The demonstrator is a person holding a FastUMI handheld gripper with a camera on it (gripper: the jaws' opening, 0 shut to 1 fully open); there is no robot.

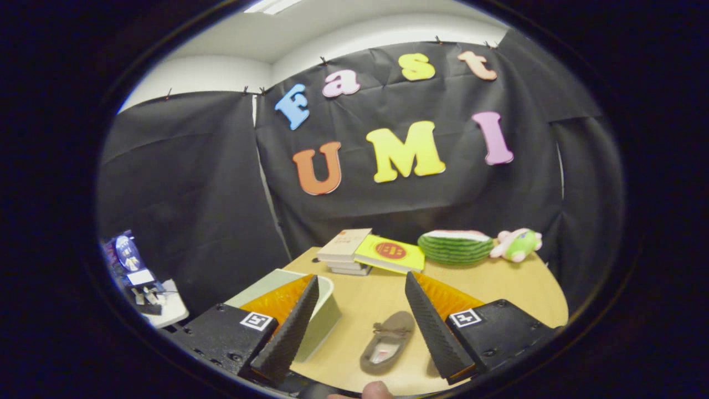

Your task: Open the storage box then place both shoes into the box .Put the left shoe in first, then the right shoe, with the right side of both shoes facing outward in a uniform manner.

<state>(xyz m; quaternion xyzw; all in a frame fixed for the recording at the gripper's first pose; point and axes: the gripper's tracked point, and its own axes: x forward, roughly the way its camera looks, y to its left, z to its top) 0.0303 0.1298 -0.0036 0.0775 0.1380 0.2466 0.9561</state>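
Observation:
My gripper [361,285] is open and held above the wooden table [498,288], with nothing between its fingers. A brown slipper-style shoe [388,341] lies on the table below the gap, close to the right finger [429,324]. The pale green storage box [318,318] stands to the left, partly hidden behind the left finger [291,327]; I cannot tell whether its lid is up. A fingertip of a person's hand [376,390] shows at the near table edge.
Beyond the fingers, a stack of books [346,252] with a yellow book [390,254] leaning on it sits at the table's far side. A watermelon-shaped cushion [455,246] and a green-and-pink plush toy [518,244] lie to their right. A small side stand with clutter [138,282] is off-table left.

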